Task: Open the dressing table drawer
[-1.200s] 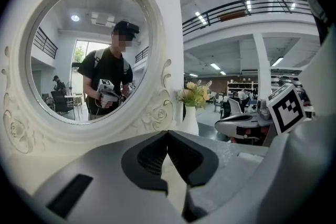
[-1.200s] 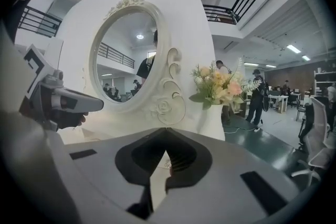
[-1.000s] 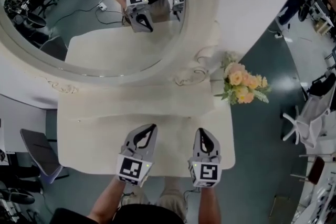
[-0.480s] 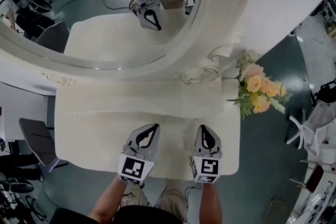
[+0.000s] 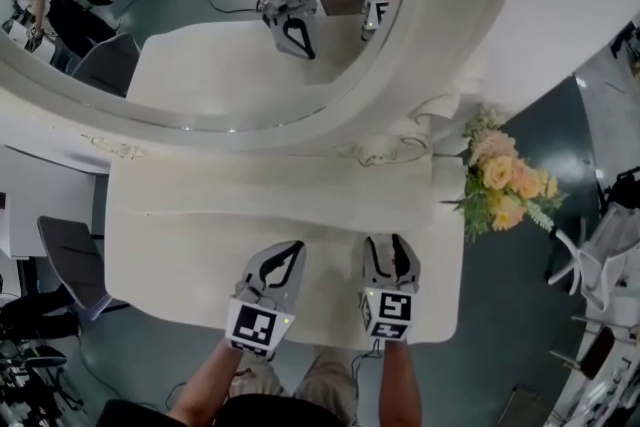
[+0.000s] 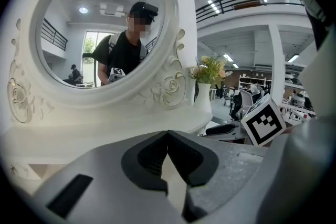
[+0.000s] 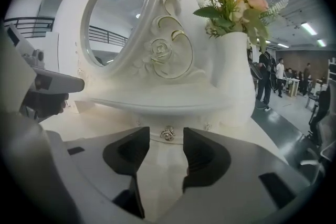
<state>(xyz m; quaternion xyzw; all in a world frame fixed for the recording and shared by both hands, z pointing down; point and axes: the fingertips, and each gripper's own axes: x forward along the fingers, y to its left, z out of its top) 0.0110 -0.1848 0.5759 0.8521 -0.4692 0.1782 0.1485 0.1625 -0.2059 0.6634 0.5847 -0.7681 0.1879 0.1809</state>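
Note:
The white dressing table (image 5: pixel 170 245) stands in front of me with its oval mirror (image 5: pixel 200 65) behind. Its small drawer sits under the raised shelf (image 7: pixel 157 104), and the metal drawer knob (image 7: pixel 167 134) shows just ahead of my right gripper (image 7: pixel 166 148). That gripper's jaws are opening, with nothing between them and the knob beyond the tips. In the head view the right gripper (image 5: pixel 388 245) hovers over the tabletop's front right. My left gripper (image 5: pixel 291 249) is beside it, shut and empty (image 6: pixel 167 136). The head view hides the drawer.
A white vase (image 7: pixel 236 81) with peach flowers (image 5: pixel 505 185) stands at the table's right end, close to the right of the knob. The mirror's carved frame (image 7: pixel 160 52) rises behind the shelf. Office chairs (image 5: pixel 65 265) stand on the floor at the left.
The right gripper's jaws have gone from shut to wide open. Both grippers have sunk a little toward the tabletop, and the head view has tilted slightly.

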